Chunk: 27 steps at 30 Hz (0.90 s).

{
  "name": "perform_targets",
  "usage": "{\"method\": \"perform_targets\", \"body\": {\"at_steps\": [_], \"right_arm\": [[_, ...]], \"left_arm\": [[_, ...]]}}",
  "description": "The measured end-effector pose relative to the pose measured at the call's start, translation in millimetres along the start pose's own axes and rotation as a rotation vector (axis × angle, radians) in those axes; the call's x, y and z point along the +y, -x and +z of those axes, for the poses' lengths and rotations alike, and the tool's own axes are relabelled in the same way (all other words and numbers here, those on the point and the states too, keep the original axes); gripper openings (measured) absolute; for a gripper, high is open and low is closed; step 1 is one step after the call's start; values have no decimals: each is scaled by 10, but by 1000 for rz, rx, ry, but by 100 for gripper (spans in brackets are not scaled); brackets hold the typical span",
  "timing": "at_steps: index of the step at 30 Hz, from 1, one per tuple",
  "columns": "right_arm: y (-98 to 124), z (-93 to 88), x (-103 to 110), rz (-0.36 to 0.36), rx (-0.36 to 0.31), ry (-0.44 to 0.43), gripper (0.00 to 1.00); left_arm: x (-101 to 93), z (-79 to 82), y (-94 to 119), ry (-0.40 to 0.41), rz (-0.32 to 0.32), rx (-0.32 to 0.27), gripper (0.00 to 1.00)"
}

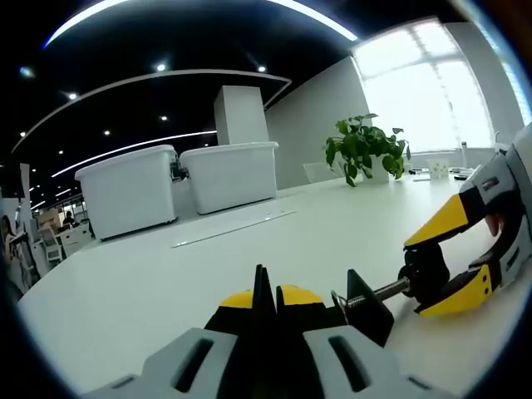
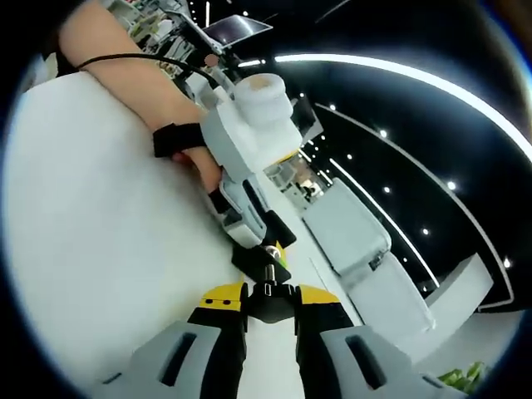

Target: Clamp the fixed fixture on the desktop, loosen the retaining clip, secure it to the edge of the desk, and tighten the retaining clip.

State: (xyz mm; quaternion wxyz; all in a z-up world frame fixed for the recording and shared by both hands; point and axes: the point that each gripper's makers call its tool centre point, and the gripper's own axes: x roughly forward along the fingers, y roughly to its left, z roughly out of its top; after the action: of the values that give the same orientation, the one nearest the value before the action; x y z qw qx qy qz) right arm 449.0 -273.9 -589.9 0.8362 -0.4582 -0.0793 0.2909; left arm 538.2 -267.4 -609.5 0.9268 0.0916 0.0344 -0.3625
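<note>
You had left gripper [image 1: 268,301] clamped on black clamp fixture [image 1: 363,309] on white desk [image 1: 166,274]; right gripper [image 2: 268,301] pinched its threaded screw knob [image 2: 268,291]. Loosening step; next, likely turn knob.

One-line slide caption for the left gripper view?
Left gripper shut on clamp fixture; right gripper grips its screw end.
</note>
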Motion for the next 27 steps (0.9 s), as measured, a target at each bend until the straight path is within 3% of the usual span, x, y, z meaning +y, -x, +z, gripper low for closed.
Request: {"method": "perform_targets", "body": {"at_steps": [8,10,12,17,21,24,25,27], "right_arm": [[29,31,21,7,8,27,23],[40,170,32,17,-73,-163,27],[60,248,-30,17,-120,-274,30],[34,90,-260,-30,-109,-517,29],[22,-85,-363,-43,-96,-806,26],[23,-202,-391,-41,-75,-974,21],[18,-217,-389,-29,-72,-1014,21],[9,-222,-398,-24,-72,-1008,21]], "left_arm": [[-9,1,0,-2,-4,-1,7],[-14,2,-1,-3,-5,-2,7],[-18,1,0,-4,-6,-2,7],[-24,1,3,-4,-7,-2,7],[-26,1,8,-4,-9,-2,7],[-31,3,9,-5,-11,-3,7],[-35,3,10,-5,-12,-3,7],[-33,6,7,-5,-12,-3,7]]}}
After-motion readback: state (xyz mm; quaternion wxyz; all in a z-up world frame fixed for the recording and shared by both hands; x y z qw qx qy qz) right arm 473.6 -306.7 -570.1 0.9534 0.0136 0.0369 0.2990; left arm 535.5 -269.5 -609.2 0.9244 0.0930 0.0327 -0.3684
